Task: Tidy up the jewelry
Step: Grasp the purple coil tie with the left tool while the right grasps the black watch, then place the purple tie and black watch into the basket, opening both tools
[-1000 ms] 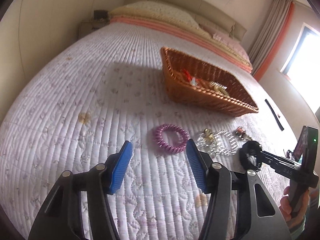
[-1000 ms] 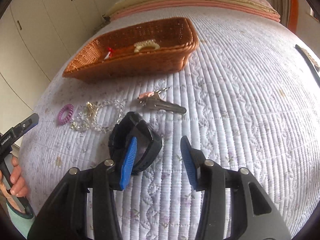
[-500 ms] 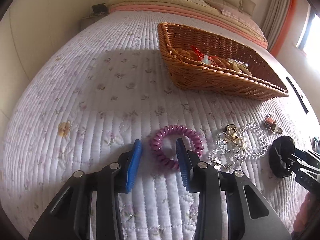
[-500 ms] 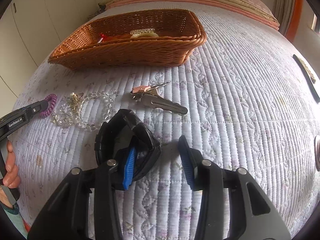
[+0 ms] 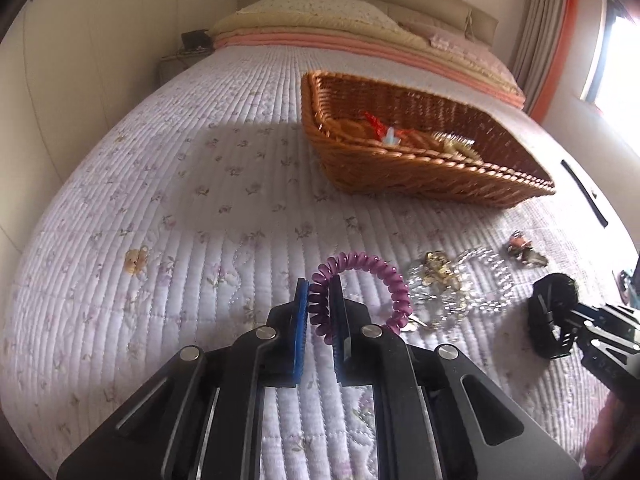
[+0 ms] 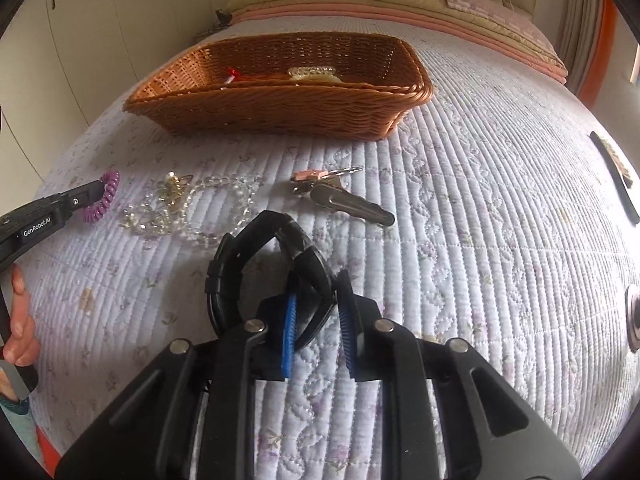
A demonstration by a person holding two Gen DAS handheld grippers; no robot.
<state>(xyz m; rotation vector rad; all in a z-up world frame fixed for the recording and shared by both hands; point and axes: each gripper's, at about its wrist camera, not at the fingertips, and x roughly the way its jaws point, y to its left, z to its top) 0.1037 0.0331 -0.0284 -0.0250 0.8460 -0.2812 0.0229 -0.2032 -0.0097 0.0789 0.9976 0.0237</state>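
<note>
A quilted floral bed (image 5: 192, 208) fills both wrist views, pillows (image 5: 320, 12) stacked at its head at 12 o'clock. A brown wicker basket (image 6: 280, 108) sits on the quilt beyond the loose pieces, holding a red trinket (image 5: 374, 122) and a pale beaded piece (image 6: 314, 74).

Nearer the cameras, a black bangle-like band (image 6: 260, 268) stands on edge on the quilt. The right tongs (image 6: 316, 326) pinch its near rim between blue pads, one pad inside the loop and one outside. In the left wrist view the same band appears at 3 o'clock.

A clear bead bracelet with a gold charm (image 5: 456, 288) lies flat between the band and a purple coil hair tie (image 5: 360, 292). The left tongs (image 5: 322, 320) are pressed onto the coil's near-left side, pinching it, and the tie tilts up off the quilt. The bracelet touches the tie's right edge.

A set of keys with a pink tag (image 6: 340, 196) rests at 1 o'clock from the band, apart from it. A thin dark strip (image 6: 614, 176) lies well away at the bed's right edge.
</note>
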